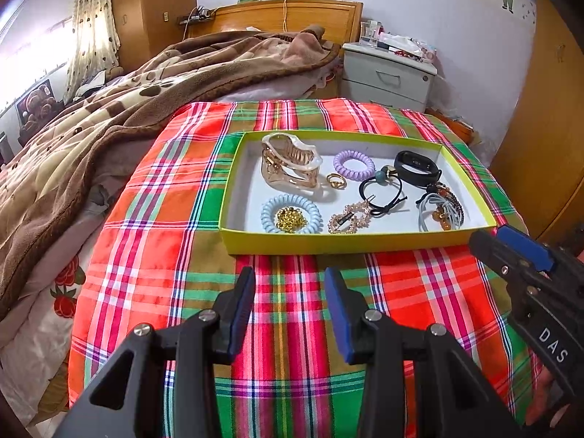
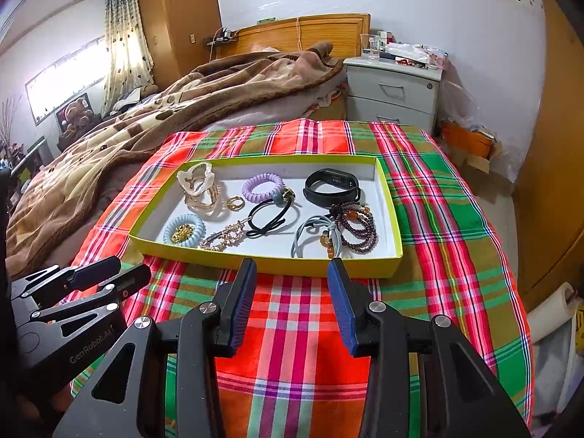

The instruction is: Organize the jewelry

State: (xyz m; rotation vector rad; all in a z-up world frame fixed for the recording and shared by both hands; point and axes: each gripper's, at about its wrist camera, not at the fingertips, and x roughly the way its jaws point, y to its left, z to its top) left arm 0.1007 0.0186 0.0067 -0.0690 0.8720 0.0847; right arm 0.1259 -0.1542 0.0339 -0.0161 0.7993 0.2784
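The left gripper (image 1: 289, 310) hangs over the plaid cloth (image 1: 153, 255) short of the yellow tray (image 1: 328, 242), its jaws standing well apart with nothing between them; the right gripper (image 2: 292, 303) sits the same way, wide and empty, just before the tray's near wall. All the jewelry lies inside the tray, crowded together: a big hair claw (image 1: 290, 164), a purple coil tie (image 1: 354, 165), a gold ring (image 1: 336, 181), a black band (image 1: 416, 168), a black hair tie (image 1: 381, 191), a blue coil tie (image 1: 291, 214) with a gold cluster (image 1: 291, 219) inside its loop, a sparkly clip (image 1: 348, 219), and a grey tie (image 2: 315, 235) tangled with a dark bead bracelet (image 2: 359, 228).

The main risk, as I judge it, is a pinch that takes two pieces at once; the grey tie and the beads overlap, so lifting one would likely drag the other, and the black tie lies across the clip's end. The ring is small and could slip from the pads or skid across the tray floor; a push against the light tray wall could shove the whole tray along the cloth. The two grippers are close, so they could knock together if both reach in.

Hard to make out: what the gold cluster is, how the grey tie and beads interlock, and whether the ring is one piece or two; the tray's near wall hides the floor just behind it.
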